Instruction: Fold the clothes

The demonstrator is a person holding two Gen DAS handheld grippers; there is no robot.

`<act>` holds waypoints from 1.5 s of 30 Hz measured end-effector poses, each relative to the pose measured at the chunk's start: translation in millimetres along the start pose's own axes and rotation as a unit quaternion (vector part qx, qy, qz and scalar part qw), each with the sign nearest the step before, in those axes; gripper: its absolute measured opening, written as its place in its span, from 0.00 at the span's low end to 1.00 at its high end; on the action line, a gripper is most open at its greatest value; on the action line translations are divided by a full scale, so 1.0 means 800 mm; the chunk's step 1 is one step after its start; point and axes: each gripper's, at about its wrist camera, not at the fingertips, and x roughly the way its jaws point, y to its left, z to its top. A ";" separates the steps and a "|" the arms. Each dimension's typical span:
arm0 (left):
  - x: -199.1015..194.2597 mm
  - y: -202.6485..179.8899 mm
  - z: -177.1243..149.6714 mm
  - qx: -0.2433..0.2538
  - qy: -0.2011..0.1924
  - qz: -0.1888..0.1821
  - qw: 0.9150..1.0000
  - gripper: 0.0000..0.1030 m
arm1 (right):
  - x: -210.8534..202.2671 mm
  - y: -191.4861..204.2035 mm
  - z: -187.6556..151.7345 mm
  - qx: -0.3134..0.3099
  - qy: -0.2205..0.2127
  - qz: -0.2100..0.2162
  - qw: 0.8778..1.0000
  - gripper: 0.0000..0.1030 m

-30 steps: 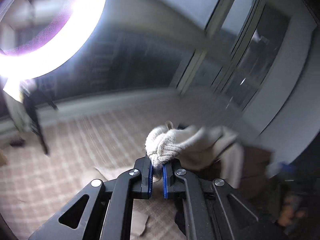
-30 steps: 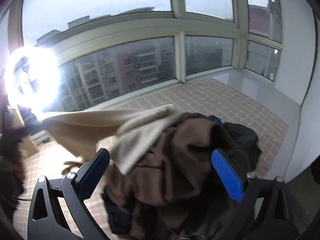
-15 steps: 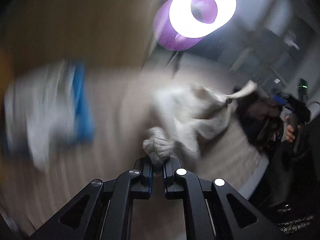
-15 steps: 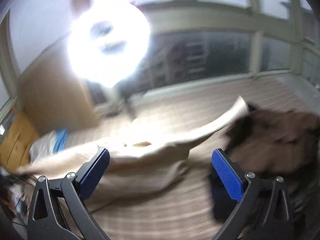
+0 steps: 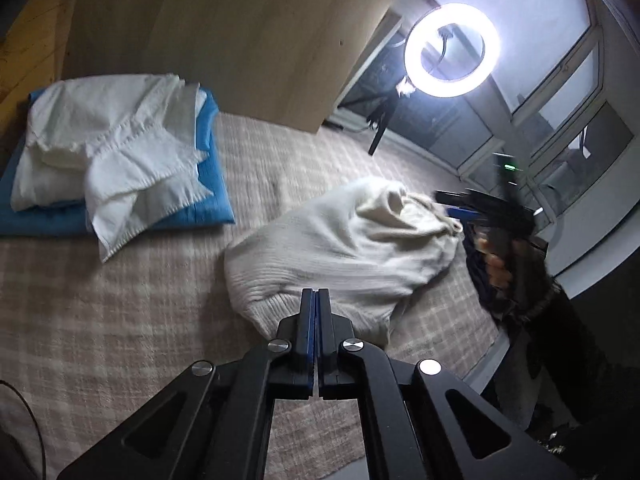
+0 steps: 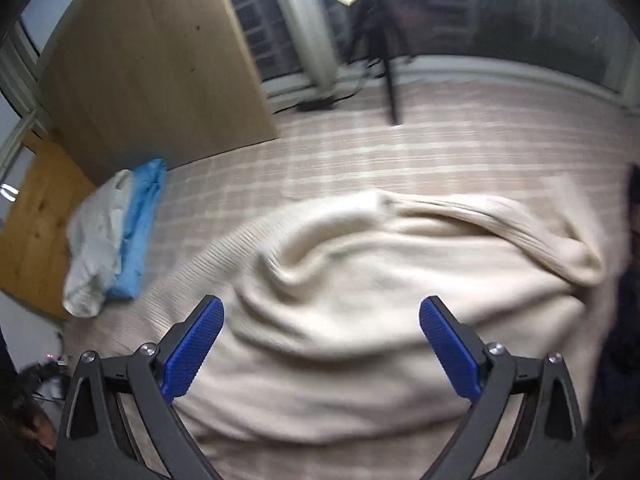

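Note:
A cream knit sweater [image 5: 340,248] lies crumpled on the beige checked bed cover [image 5: 120,300]. My left gripper [image 5: 316,294] is shut, its tips over the sweater's ribbed hem; no fabric shows between the pads. In the right wrist view the same sweater [image 6: 380,280] spreads wide and somewhat blurred under my right gripper [image 6: 320,320], which hangs open just above it with nothing between its blue pads. From the left wrist view, the right gripper [image 5: 472,208] sits at the sweater's far end, held by a hand [image 5: 496,264].
A blue folded cloth with white fabric [image 5: 108,148] on top lies at the bed's left. A wooden board [image 5: 224,32] stands behind it. A ring light [image 5: 452,48] on a tripod glows by the windows. Dark clothes [image 5: 484,288] sit at the bed's right edge.
The sweater was swung left off the dark pile and has come down on the bed. The left jaws closed tighter. Both grippers now point down at the bed.

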 end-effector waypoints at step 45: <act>0.132 -0.050 -0.003 0.052 0.068 0.063 0.994 0.47 | -0.034 0.017 -0.050 -0.366 0.076 -0.019 0.927 0.72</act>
